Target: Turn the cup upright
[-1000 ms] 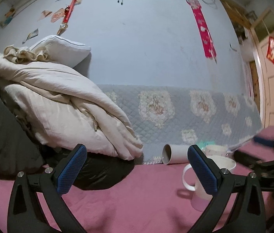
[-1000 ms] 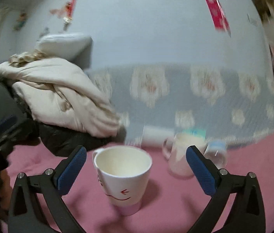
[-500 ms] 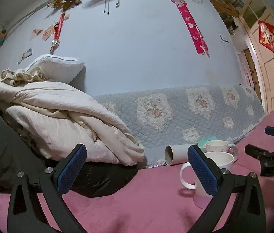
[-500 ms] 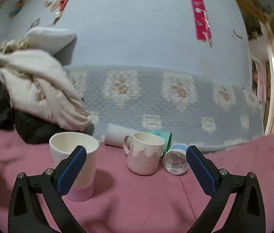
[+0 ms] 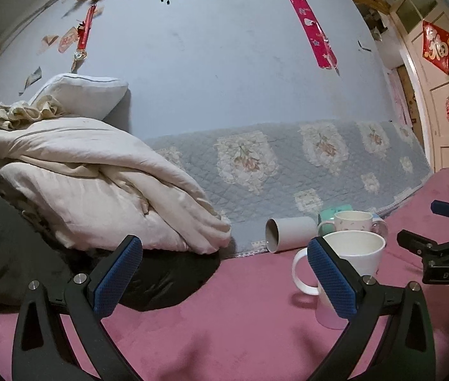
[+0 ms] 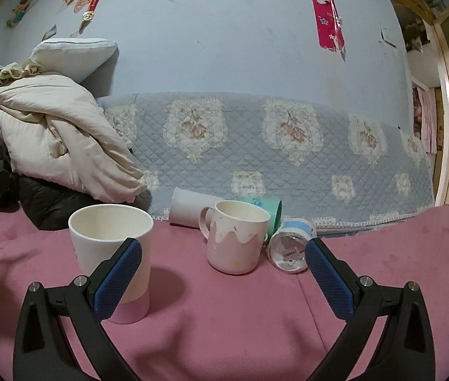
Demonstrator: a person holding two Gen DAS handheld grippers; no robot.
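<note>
on the pink blanket (image 6: 224, 317) the white cup with the pink base (image 6: 113, 254) stands upright, mouth up, empty, with nothing gripping it; a second ago it sat centred between our right gripper (image 6: 222, 273) fingers, and now it lies behind the left-hand blue pad (image 6: 118, 277), since that view has swung rightwards; the blur of the earlier frame is gone too; our right gripper is spread wide with nothing between its pads; our left gripper (image 5: 224, 276) is likewise wide apart and empty, and its view sits much as before, though the cup (image 5: 348, 263) shows more fully beyond its right-hand pad, handle towards the left; from the left camera we see the right gripper (image 5: 440, 247) off at the right edge, sharp now where it was smeared earlier; behind the upright cup a pink drip-pattern mug (image 6: 237, 238) stands upright, with a grey-white tube cup (image 6: 189, 211) lying on its side, a teal cup (image 6: 265, 206) tipped behind the mug, and a clear blue-banded cup (image 6: 291, 247) on its side showing a small sticker on its base, too small to read; the quilted blue cover (image 6: 288, 146) bears a patch reading "love"; the right gripper body carries the letters "das" in the left view; a red banner (image 5: 310, 25) hangs on the wall, writing illegible; a cream quilt (image 5: 81, 190) is heaped at left.
</note>
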